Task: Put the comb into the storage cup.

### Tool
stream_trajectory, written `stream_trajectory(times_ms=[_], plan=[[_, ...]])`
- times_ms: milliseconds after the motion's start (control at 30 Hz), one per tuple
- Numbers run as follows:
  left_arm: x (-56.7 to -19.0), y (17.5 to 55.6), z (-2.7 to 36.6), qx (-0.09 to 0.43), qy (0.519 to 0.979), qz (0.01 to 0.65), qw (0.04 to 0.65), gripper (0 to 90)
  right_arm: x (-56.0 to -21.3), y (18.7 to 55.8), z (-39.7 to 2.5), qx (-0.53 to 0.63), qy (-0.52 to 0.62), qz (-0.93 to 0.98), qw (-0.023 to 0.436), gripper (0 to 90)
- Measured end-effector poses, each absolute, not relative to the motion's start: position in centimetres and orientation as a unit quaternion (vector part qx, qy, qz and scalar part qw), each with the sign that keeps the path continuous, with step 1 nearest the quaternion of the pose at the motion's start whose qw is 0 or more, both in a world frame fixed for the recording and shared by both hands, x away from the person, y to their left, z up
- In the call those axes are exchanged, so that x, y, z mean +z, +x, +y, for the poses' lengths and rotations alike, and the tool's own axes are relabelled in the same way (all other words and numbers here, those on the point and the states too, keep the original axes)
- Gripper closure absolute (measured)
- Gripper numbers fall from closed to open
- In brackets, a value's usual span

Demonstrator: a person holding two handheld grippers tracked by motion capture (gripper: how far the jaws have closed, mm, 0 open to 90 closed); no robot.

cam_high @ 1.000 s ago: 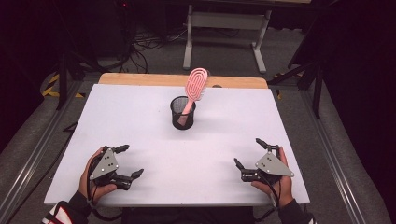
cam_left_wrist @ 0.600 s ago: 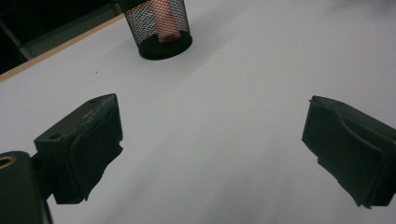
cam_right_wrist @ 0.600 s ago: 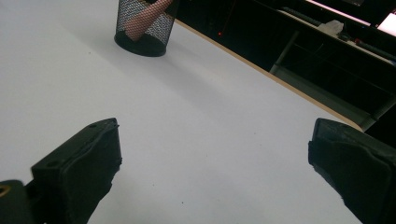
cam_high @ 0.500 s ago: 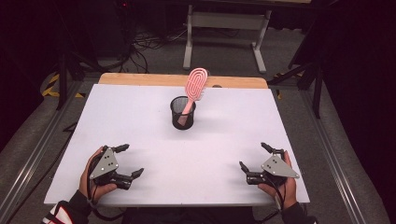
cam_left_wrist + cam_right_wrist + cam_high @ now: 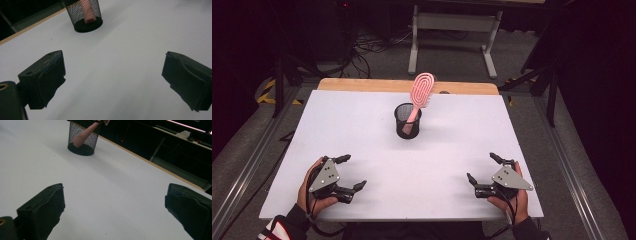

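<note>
Pink hairbrush (image 5: 421, 95) sits handle-down in the black mesh cup (image 5: 407, 121), upper centre of the high view, head leaning right over the rim. It hasn't moved across the last second, and neither has the cup.

What changed: your right gripper (image 5: 484, 175) slid outward and back, now lower right of the frame near the table's (image 5: 362, 115) right edge. Left gripper (image 5: 352, 172) holds the same spot at lower left. Both have jaws spread wide with nothing between them. My read: brush is stowed and you're backing off to rest, or haven't started a reach yet. Both grippers are well apart from the cup.

Materials:
- Brush: smooth pink plastic, oval head with looped slots, tapered handle visible through the mesh in the right gripper view (image 5: 83, 133).
- Cup: perforated wire mesh, cylindrical, solid dark base (image 5: 86, 15). Probably light, likely to tip if you pull the brush sideways.
- Table: matte white board, wooden strip along the far edge.
- Jaw pads: black, rubbery, slightly ragged edges.
</note>
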State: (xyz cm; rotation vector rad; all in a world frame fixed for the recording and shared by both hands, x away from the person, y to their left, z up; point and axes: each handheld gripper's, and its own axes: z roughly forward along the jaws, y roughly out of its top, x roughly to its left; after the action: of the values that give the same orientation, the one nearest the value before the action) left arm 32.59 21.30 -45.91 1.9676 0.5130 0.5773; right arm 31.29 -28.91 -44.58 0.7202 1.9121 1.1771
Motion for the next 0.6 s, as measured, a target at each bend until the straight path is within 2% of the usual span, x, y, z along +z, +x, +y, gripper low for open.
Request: stream_trajectory(times_ms=[600], plan=[[-45.76, 32.54, 21.5, 0.24, 0.808, 0.217, 0.493, 5.5, -44.53, 31.33, -28.6, 0.458, 0.282, 0.751, 0.383, 3.1]])
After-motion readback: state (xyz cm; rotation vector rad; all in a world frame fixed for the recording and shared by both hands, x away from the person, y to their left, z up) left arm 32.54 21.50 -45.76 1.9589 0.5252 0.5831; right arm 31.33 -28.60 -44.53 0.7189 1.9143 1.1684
